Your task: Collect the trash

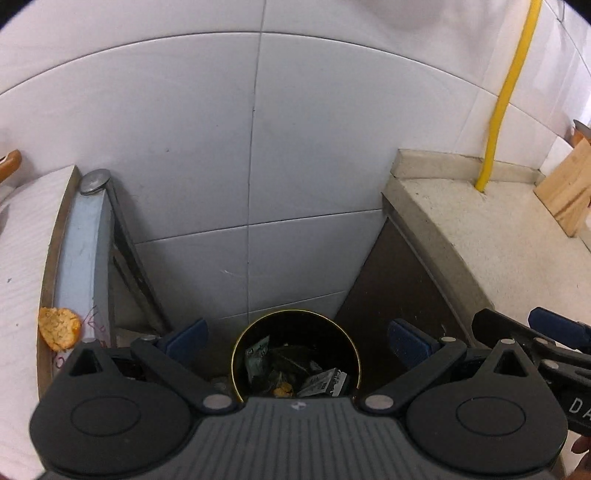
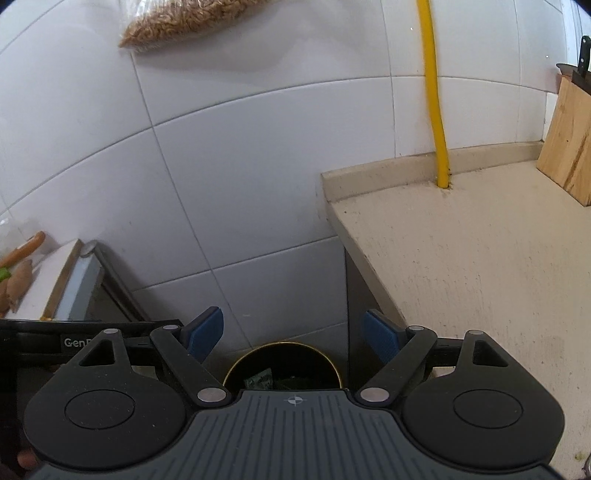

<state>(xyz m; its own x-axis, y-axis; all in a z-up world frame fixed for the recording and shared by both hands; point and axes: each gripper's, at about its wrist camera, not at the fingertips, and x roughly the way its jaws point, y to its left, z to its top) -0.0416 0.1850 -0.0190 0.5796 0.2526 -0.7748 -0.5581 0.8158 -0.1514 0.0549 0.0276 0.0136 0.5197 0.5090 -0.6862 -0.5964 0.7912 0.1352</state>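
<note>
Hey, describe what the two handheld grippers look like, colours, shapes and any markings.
Both match. The left gripper and right gripper each have a grey ribbed body with a small crosshair mark, two round black discs, black linkage arms with silver rivets, and blue textured finger pads. White lettering starting "Gen" shows on the left gripper's side in the right wrist view. No cables or sleeves show.

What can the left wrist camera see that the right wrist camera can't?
Only the left wrist view shows the orange cookie piece on the table edge, plus a crumb and cartons deep inside the bin. Only the right wrist view shows the bag of brown grain up on the wall and knife handles in the wooden block. Both show the round black bin, the yellow pipe, the beige counter and both open hand-held grippers.
</note>
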